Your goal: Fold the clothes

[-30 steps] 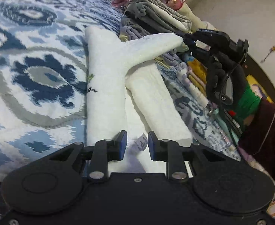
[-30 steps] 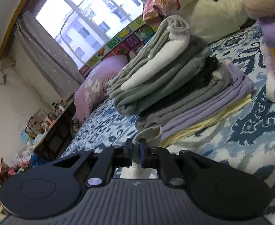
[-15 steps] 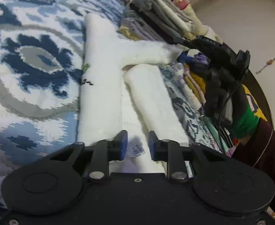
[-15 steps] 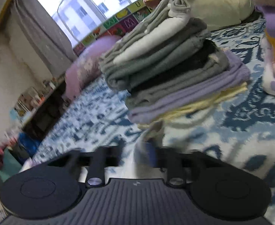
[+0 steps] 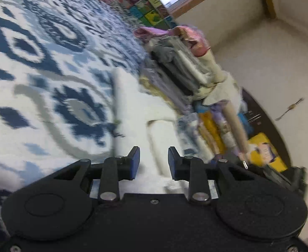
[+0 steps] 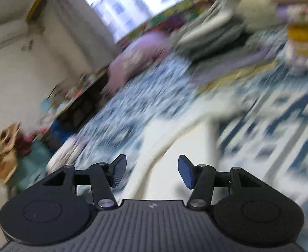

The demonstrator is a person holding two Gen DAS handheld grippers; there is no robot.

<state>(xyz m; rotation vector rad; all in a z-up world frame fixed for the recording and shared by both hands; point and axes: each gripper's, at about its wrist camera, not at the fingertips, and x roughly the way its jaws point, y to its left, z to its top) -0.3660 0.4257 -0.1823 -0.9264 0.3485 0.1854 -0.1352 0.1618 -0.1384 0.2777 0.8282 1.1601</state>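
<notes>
One white garment [image 5: 130,113] on patterned bedspread [image 5: 38,79], two hand-held grippers: left hand-held gripper [image 5: 153,162] parted, right hand-held gripper [image 6: 152,171] just released, empty.

I count one white garment [image 5: 133,113] lying on the one patterned bed [image 5: 38,67], and just beyond the garment, one stack of folded clothes [image 5: 181,71]; blur keeps me from counting its layers. Past that stack, at the head of the bed, I see one pink pillow [image 6: 137,56] and above it one window [image 6: 133,4]. I am working two grippers, the left gripper [image 5: 153,160] and the right gripper [image 6: 152,171], each with two jaws, which makes four jaws in all.
</notes>
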